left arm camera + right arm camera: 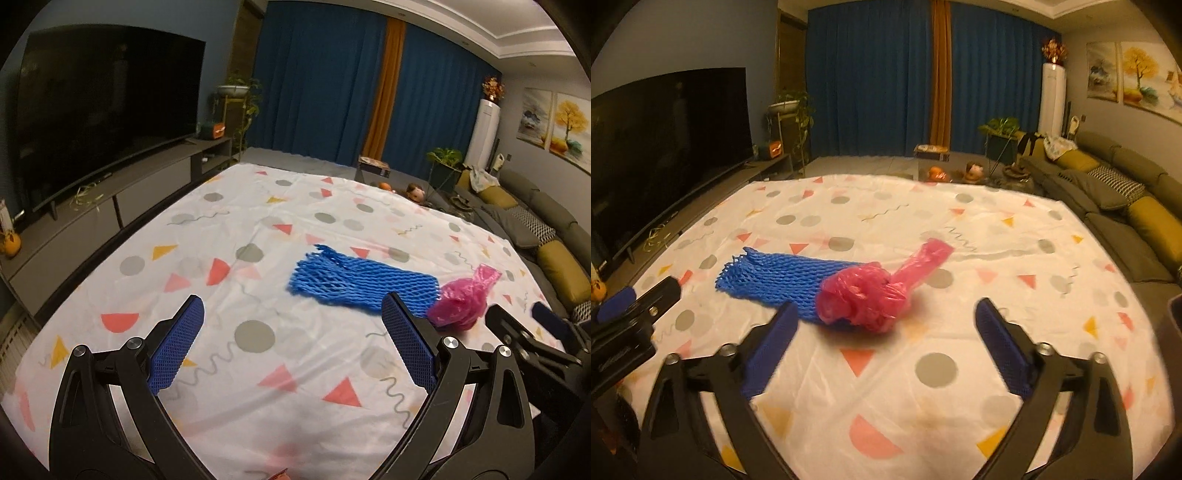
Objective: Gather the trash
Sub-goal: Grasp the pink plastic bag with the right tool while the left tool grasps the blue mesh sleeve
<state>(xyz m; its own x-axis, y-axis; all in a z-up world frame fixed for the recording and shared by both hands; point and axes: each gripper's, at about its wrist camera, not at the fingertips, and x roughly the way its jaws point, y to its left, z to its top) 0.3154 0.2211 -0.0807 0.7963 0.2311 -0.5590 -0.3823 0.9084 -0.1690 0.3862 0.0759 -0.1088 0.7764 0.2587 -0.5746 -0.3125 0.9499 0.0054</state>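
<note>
Two pieces of trash lie on the patterned tablecloth [923, 206]. Left to right: my left gripper [291, 314] hovers low over bare cloth, fingers spread wide, holding nothing. Ahead and right of it lies the blue foam net [354, 282], flat, frayed end pointing away. Touching the net's near right end, partly on top of it, sits the crumpled pink plastic bag [871, 295], its tail trailing up and right. My right gripper [886, 317] is also wide and empty, with the bag just beyond its fingertips.

Step in hand, I judge: right takes the bag. Centre the crumpled bulk between the fingers, go low, close on the wad rather than the thin tail, avoid snagging net.
</note>
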